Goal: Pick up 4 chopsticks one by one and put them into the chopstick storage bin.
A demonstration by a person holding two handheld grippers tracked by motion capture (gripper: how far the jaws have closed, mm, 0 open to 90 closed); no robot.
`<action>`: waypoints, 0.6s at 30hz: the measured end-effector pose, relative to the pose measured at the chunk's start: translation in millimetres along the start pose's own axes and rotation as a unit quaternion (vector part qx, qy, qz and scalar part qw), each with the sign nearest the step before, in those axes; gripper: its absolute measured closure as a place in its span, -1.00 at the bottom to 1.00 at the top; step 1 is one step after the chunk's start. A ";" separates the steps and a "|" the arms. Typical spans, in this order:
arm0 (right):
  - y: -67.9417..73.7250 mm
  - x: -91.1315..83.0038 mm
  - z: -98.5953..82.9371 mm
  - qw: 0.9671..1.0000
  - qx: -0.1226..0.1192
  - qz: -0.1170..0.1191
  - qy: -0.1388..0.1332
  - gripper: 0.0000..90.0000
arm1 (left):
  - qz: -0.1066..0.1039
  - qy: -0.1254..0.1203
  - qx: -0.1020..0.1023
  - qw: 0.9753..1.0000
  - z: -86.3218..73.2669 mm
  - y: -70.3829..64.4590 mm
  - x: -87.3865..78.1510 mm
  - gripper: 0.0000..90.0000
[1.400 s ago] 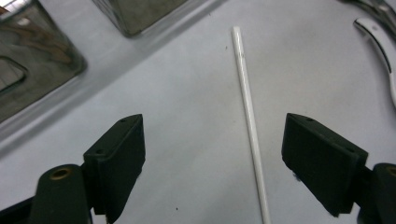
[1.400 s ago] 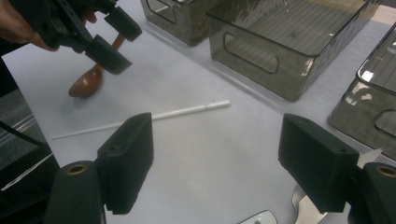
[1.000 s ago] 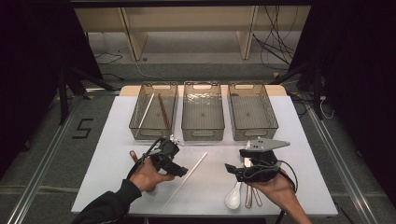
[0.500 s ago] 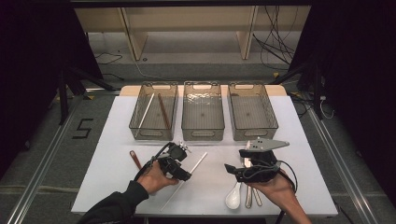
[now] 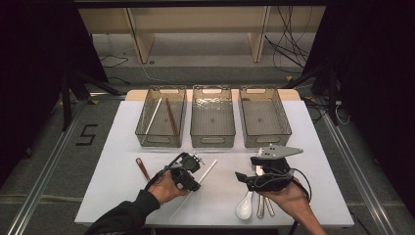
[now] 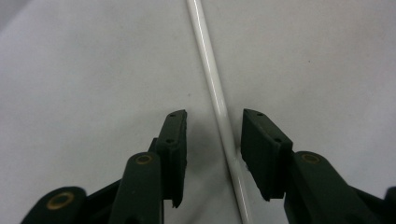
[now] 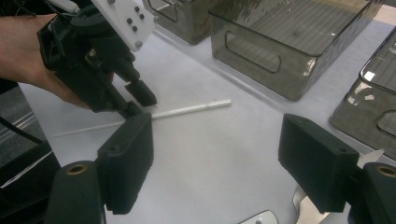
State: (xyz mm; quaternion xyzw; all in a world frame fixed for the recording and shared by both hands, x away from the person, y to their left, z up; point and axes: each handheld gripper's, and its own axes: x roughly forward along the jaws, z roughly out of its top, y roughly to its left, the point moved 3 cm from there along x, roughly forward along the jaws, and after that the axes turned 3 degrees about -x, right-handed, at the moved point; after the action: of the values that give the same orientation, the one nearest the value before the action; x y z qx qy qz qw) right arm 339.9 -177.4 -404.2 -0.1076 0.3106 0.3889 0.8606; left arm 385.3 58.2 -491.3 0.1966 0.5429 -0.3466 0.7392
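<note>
Near edge: we see a white spoon [image 5: 244, 207] and two metal utensils [image 5: 265, 205] lying just beside each other, right of the middle.
Right hand-held gripper [image 7: 215, 168]: ours hovers above those utensils, jaws spread wide with nothing between them.
Left hand-held gripper [image 6: 212, 140]: we have it down over the white chopstick [image 6: 215, 88], jaws parted on either side; the rod nearly touches one pad, not clamped.
White chopstick: flat on the tabletop [image 5: 112, 147], slanting from the near edge toward the middle.
Brown chopstick [image 5: 142, 169]: loose, just left of our left hand [image 5: 164, 188].
Far edge: three clear bins [image 5: 212, 117] in a row; the left one holds a white stick and a brown stick.
</note>
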 end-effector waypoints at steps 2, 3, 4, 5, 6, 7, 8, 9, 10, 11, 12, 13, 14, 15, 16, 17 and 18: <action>0.0 0.0 0.1 1.000 0.000 0.000 0.000 -0.39 | 0.000 0.000 0.001 1.000 -0.1 0.6 0.0 0.40; 0.1 0.1 0.1 1.000 0.000 0.000 0.000 -0.39 | 0.002 -0.001 0.002 1.000 -0.2 0.6 0.0 0.42; 0.2 0.1 0.1 1.000 0.000 0.000 0.000 -0.39 | 0.003 -0.001 0.002 1.000 -0.2 0.2 0.2 0.44; 0.2 0.2 0.1 1.000 0.000 0.000 0.000 -0.39 | 0.004 -0.002 0.003 1.000 -0.1 -0.1 0.2 0.46; 0.3 0.3 0.1 1.000 0.000 0.000 0.000 -0.39 | 0.008 -0.001 0.009 1.000 0.1 0.1 0.2 0.50; 0.3 0.2 0.1 1.000 0.000 0.000 0.000 -0.39 | 0.014 -0.001 0.014 1.000 0.1 -0.1 0.3 0.56; 0.3 0.2 0.1 1.000 0.000 0.000 0.000 -0.39 | 0.014 -0.001 0.014 1.000 0.1 -0.1 0.3 0.60; 0.2 0.1 0.1 1.000 0.000 -0.001 0.000 -0.39 | 0.015 -0.001 0.014 1.000 0.1 0.3 0.3 0.63; 0.2 0.1 0.1 1.000 0.000 -0.001 0.000 -0.39 | 0.015 -0.002 0.014 1.000 0.1 1.0 0.4 0.67; 0.1 0.1 0.1 1.000 0.000 -0.001 0.000 -0.39 | 0.016 -0.002 0.014 1.000 0.1 1.4 0.4 0.71; 0.1 0.2 0.0 1.000 0.000 -0.001 0.001 -0.39 | 0.014 -0.002 0.011 1.000 0.2 1.7 0.4 0.73; 0.1 0.2 0.0 1.000 0.000 -0.001 0.001 -0.39 | 0.014 -0.002 0.011 1.000 0.3 2.1 0.3 0.73; 0.2 0.2 0.1 1.000 0.000 -0.001 0.001 -0.39 | 0.014 -0.001 0.011 1.000 0.3 2.0 0.3 0.74; 0.2 0.2 0.1 1.000 -0.001 -0.001 0.001 -0.39 | 0.014 -0.001 0.010 1.000 0.3 1.6 0.3 0.74; 0.2 0.2 0.1 1.000 0.000 -0.001 0.000 -0.39 | 0.015 -0.002 0.011 1.000 0.3 1.5 0.3 0.74; 0.2 0.1 0.1 1.000 0.000 -0.001 0.001 -0.39 | 0.014 -0.001 0.010 1.000 0.3 1.6 0.3 0.74; 0.1 0.2 0.2 1.000 0.000 -0.001 0.000 -0.39 | 0.013 -0.002 0.011 1.000 0.4 2.0 0.3 0.74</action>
State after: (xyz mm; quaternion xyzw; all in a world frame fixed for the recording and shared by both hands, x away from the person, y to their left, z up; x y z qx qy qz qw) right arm 340.0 -177.1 -404.1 -0.1081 0.3109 0.3880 0.8609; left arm 387.1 59.2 -491.7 0.2108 0.5356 -0.3433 0.7422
